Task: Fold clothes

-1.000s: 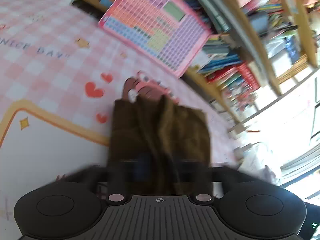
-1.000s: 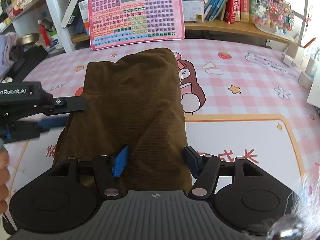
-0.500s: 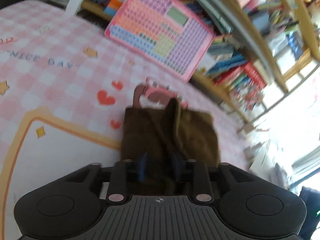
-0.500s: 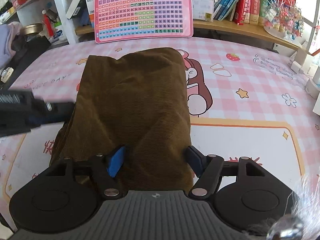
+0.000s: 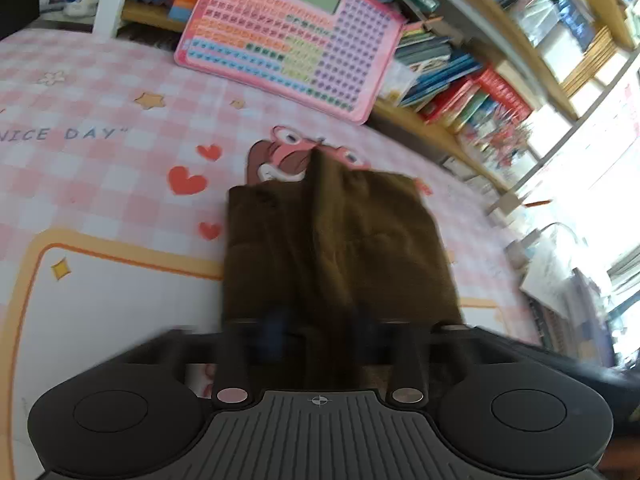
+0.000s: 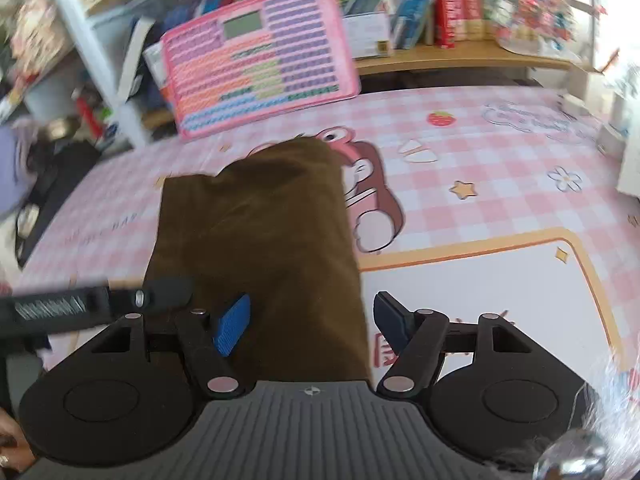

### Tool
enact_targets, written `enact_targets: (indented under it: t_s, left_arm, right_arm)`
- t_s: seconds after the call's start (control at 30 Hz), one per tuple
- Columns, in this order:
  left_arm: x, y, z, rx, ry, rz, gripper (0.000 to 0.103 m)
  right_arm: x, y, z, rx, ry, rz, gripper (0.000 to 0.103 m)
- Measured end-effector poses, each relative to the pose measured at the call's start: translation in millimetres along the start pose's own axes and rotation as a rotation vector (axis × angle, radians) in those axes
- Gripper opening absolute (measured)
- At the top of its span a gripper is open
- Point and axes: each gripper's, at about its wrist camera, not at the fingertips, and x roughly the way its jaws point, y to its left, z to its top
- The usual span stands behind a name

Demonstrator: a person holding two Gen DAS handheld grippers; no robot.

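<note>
Bookshelves (image 6: 440, 8) are lining the back of our pink checked desk (image 6: 500, 168), where the brown garment (image 6: 260, 240) is lying folded lengthwise. Our left hand-held gripper (image 5: 320, 324) is closing around a raised fold of it; our right hand-held gripper (image 6: 312, 322) is standing apart, straddling the near edge without gripping.

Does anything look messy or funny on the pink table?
A little. The brown cloth is not folded flat yet: a ridge bunches up along its middle, and its far edge is uneven, one part poking out over the cartoon animal. The big pink keyboard toy leans against the bookshelf. Nothing is spilled or broken.
</note>
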Motion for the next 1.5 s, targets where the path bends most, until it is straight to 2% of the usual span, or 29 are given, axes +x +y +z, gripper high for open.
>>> enact_targets:
  t_s: [0.03,0.1,0.17,0.2,0.27,0.3,0.33,0.43,0.5,0.57,0.63,0.7,0.87,0.9,1.0,1.07,1.17,1.2,1.27,1.33,1.5]
  left_arm:
    - [-8,-3,1,-0.007,-0.014,-0.024,0.013]
    - [-29,-25,3,0.084,-0.07,-0.058,0.013]
    - [-36,-35,1,0.133,-0.087,-0.053,0.013]
    - [-30,-32,0,0.124,-0.072,-0.019,0.013]
    - [-3,-8,-3,0.025,0.019,0.071,0.015]
    - [9,6,-6,-0.032,0.037,0.071,0.017]
    - [11,11,-7,-0.045,0.024,0.059,0.018]
    - [11,5,-6,-0.005,0.022,0.08,0.02]
    - [8,7,-5,-0.029,0.022,0.058,0.02]
    - [4,10,-3,-0.053,0.013,0.034,0.025]
    - [0,9,3,-0.055,-0.021,0.024,0.043]
    - [-1,7,10,-0.035,-0.076,0.026,0.047]
    - [14,16,35,-0.105,-0.113,0.046,0.046]
    - [18,16,37,-0.108,-0.116,0.051,0.042]
    - [37,6,34,0.007,-0.089,0.103,0.029]
    - [43,4,31,0.073,-0.079,0.121,0.029]
    - [39,2,32,0.096,-0.081,0.13,0.033]
    - [33,2,34,0.078,-0.081,0.135,0.037]
    - [16,3,35,0.059,-0.104,0.137,0.055]
    - [-2,6,31,0.049,-0.123,0.125,0.077]
    - [-9,24,10,-0.036,0.006,0.098,0.08]
  right_arm:
    - [1,-3,1,0.012,0.001,-0.004,0.066]
    - [2,-6,1,0.025,0.009,-0.009,0.066]
    - [4,-8,1,0.032,0.014,-0.001,0.067]
    - [6,-7,1,0.027,0.018,-0.002,0.067]
    - [10,-5,2,0.016,0.031,-0.003,0.067]
    - [13,-4,1,0.011,0.045,0.006,0.067]
    - [16,-3,0,0.004,0.057,0.015,0.067]
    - [22,0,-1,-0.02,0.077,0.016,0.067]
    - [25,0,-1,-0.025,0.086,0.021,0.067]
    - [26,-1,-1,-0.022,0.089,0.028,0.067]
    - [26,-2,-2,-0.022,0.09,0.036,0.067]
    - [27,-1,-2,-0.021,0.096,0.047,0.067]
    - [28,-2,-4,-0.018,0.102,0.058,0.067]
    - [28,-3,-4,-0.014,0.102,0.06,0.067]
    - [29,-5,-5,-0.006,0.103,0.063,0.068]
    - [30,-6,-4,-0.001,0.106,0.064,0.069]
    - [31,-5,-4,-0.004,0.11,0.064,0.069]
    - [31,-5,-3,-0.005,0.11,0.065,0.069]
    - [29,-7,-1,0.003,0.113,0.073,0.069]
    - [27,-12,1,0.039,0.117,0.09,0.069]
    - [28,-36,8,0.212,0.163,0.145,0.069]
